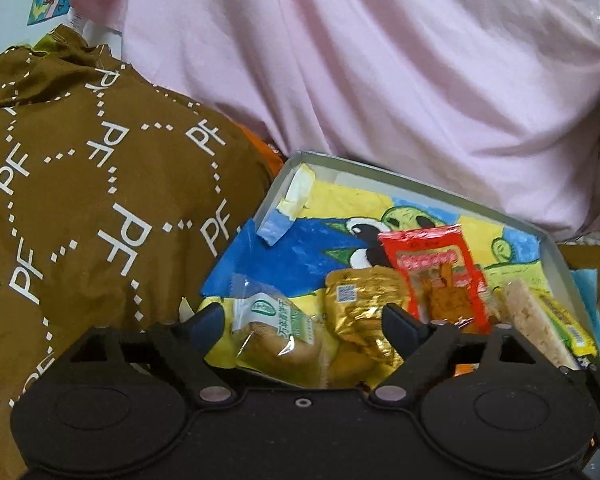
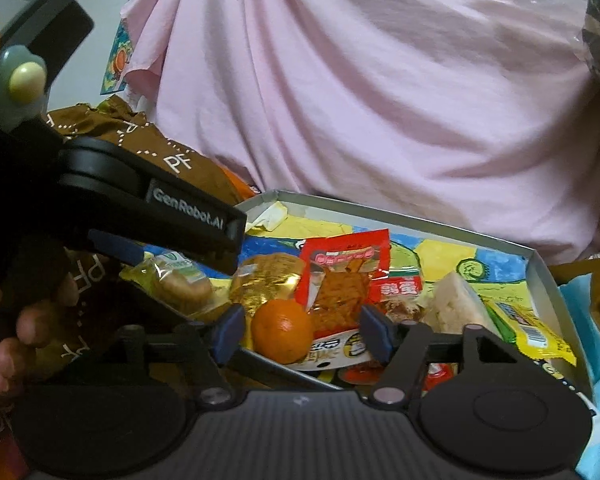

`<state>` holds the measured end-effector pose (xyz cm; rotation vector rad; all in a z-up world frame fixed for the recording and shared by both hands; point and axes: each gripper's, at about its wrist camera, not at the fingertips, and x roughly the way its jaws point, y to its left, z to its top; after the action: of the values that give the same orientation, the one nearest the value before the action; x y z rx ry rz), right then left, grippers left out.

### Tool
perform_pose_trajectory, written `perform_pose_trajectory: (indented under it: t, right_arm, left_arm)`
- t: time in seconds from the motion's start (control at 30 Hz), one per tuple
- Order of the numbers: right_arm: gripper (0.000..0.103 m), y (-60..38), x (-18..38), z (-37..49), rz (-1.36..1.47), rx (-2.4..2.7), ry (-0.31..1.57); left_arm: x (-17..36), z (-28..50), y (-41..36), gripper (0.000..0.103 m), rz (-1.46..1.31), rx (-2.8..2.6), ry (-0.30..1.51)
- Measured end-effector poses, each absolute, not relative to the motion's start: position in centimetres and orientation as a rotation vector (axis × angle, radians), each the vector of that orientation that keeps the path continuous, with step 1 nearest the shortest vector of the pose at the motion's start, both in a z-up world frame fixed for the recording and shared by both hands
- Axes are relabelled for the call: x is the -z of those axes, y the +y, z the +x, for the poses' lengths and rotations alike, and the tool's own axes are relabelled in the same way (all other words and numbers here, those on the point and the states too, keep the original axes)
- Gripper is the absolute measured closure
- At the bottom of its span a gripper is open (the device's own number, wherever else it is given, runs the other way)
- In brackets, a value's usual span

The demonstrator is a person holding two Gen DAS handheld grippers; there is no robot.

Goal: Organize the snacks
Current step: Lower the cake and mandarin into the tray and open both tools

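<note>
Pink cloth [image 2: 360, 92] behind, brown printed fabric [image 1: 80, 184] left, shallow tray [image 2: 548, 276] holding snack packets, left gripper [image 1: 304, 324] spread wide around wrapped bun [image 1: 276, 332], right gripper [image 2: 302, 334] parted around orange [image 2: 282, 336], neither pressing.

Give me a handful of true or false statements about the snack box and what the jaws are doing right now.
1. An orange sits between the right gripper's jaws. True.
2. The left gripper is clamped on the red packet. False: its jaws stand open, over the green-labelled packet and the gold packet.
3. The box has a colourful drawing on its floor. True.
4. The cloth behind the box is blue. False: the cloth is pink.
</note>
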<state>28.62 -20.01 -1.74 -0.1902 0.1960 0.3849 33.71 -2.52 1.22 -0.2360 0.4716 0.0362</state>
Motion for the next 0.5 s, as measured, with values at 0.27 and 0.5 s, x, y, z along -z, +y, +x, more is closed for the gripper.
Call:
perform_pose_trajectory:
  t: [0.27,0.5]
  right_arm:
    - [0.010,-21.5,0.0,27.2,-0.166,-0.346,0.187]
    - [0.001,-23.9,-2.0,25.2,-0.082,-0.287,0.178]
  left_arm:
    - [-2.9,32.1,-2.9,0.001,-0.270,-0.017,0.435]
    - [-4.4,29.7,-3.3,0.001,-0.256,-0.011,0.401]
